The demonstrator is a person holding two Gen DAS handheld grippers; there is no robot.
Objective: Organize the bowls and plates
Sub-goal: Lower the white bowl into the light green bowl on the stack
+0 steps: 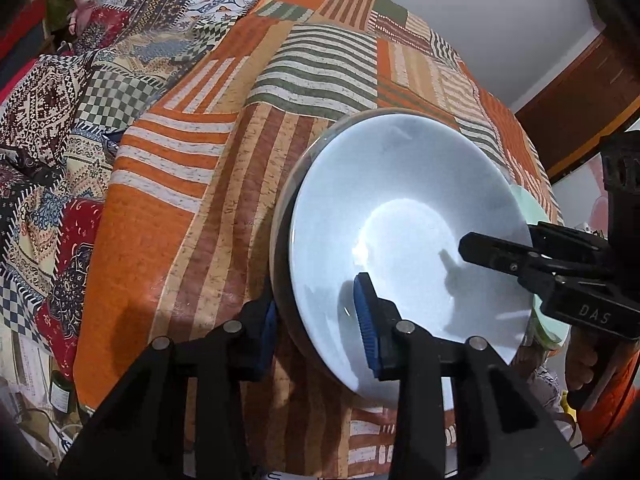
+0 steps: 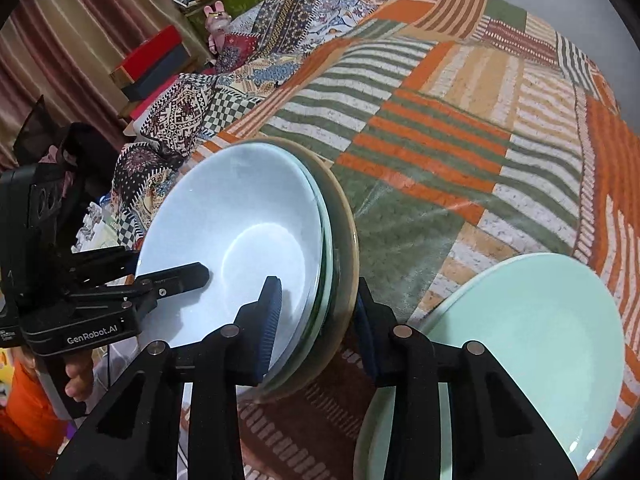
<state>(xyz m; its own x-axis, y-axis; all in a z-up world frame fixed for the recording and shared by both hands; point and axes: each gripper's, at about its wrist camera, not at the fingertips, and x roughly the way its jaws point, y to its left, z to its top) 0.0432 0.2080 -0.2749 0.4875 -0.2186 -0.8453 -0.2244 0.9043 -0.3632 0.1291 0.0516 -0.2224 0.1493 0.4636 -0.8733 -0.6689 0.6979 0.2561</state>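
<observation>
Left wrist view shows our left gripper (image 1: 320, 320) closed over the near rim of a stack (image 1: 384, 248) of dishes, one blue pad inside the white bowl on top and the other under the darker dish beneath. Across the bowl, our right gripper (image 1: 532, 264) bites the opposite rim. From the right wrist view, the right gripper (image 2: 316, 320) has one pad in the white bowl (image 2: 240, 240) and one behind the tan outer dish, so its fingers are narrowed onto the whole layered stack, which looks to be three pieces. The left gripper (image 2: 160, 284) shows there too, its upper finger lying across the bowl's rim.

We judge the step in hand to be a two-handed carry: the stack sits tilted above the patchwork cloth (image 2: 460, 140), seemingly clear of it, though we cannot tell for sure. A green plate (image 2: 528, 344) lies on the cloth just beside it on the right, with another rim under it.

Next, we likely need to level the stack and bring it over the green plate or a free spot, keeping both grips even so the nested pieces do not slide apart.
</observation>
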